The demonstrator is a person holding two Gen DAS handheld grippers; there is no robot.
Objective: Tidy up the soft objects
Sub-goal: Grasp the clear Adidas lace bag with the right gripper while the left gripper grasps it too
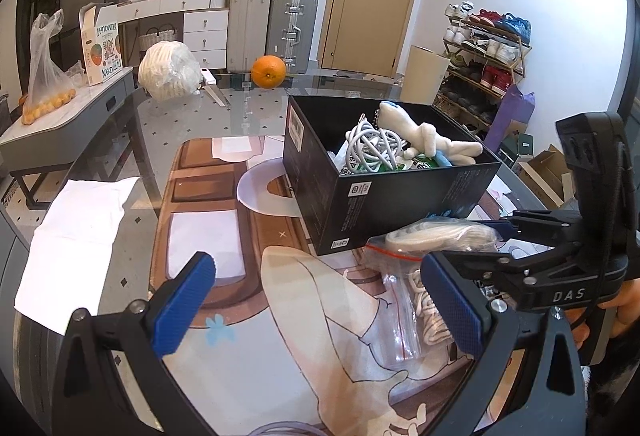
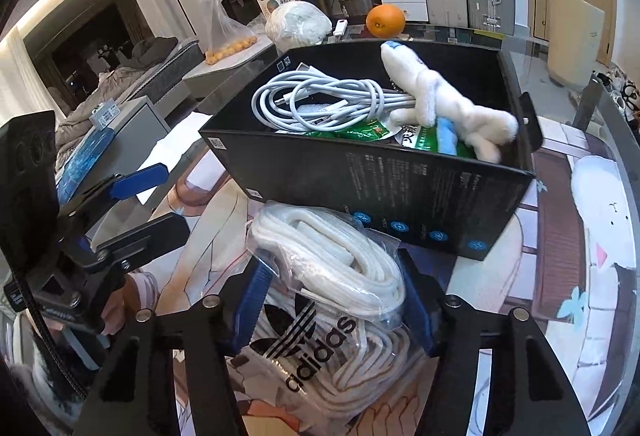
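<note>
Suitcases, a door and a shoe rack are seen behind a glass-topped surface (image 1: 248,108) covered by an illustrated mat in the left wrist view. A black box (image 1: 384,196) stands on the mat, already holding a coiled white cable (image 1: 370,144) and a white plush toy (image 1: 424,136). An orange (image 1: 268,71) is set further back. The left gripper (image 1: 320,304) is held with its fingers spread wide and nothing between them. To its right, the right gripper (image 1: 472,240) is seen reaching onto a clear bag of white laces (image 1: 432,240) lying just before the box.

From the right wrist view, the bag of white laces (image 2: 332,260) is found between the blue pads of the right gripper (image 2: 336,300), against the box wall (image 2: 400,192). The pads appear drawn in against the bag's sides, so a grip is judged to be taken.

The grasping step is judged to be in hand. Next, the bag would need to be lifted above the box rim, carried over the cable and plush, and released inside.
</note>
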